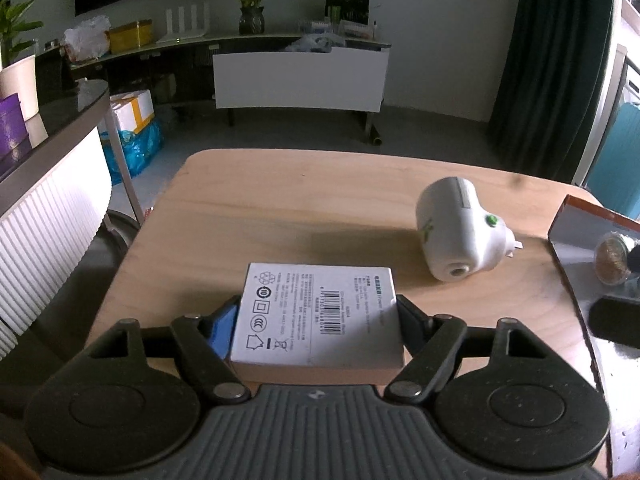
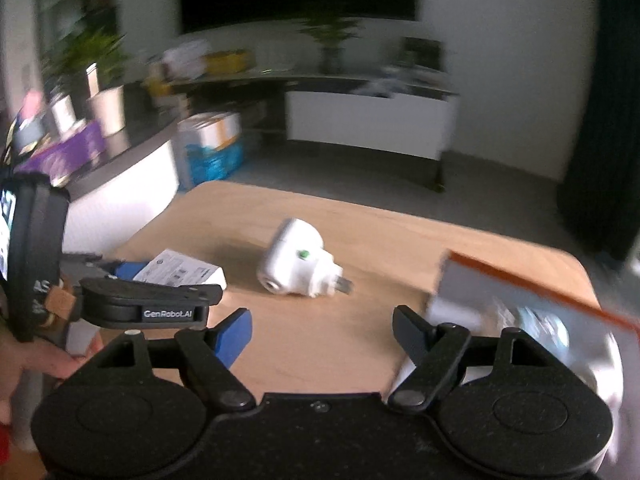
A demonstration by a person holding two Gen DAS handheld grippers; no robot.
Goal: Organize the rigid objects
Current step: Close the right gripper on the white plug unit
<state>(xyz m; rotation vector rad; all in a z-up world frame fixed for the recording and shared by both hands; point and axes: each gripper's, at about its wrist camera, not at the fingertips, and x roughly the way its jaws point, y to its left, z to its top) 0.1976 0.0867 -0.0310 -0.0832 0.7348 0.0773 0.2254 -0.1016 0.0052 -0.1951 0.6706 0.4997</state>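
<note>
Your left tool (image 1: pixel 318 312) grips the white box (image 1: pixel 318 314) (label up) at the table (image 1: pixel 280 216) near edge; your right tool (image 2: pixel 322 330) gapes empty, white plug (image 2: pixel 298 264) lying ahead.

— What is sitting nearest on the table (image 1: pixel 280 200)?
— A flat box (image 1: pixel 320 312), lying at the near edge.
— And beyond it?
— A plug-in device (image 1: pixel 456 228) is lying on its side, farther back and right. A larger box (image 1: pixel 576 248) is resting at the right edge.
</note>
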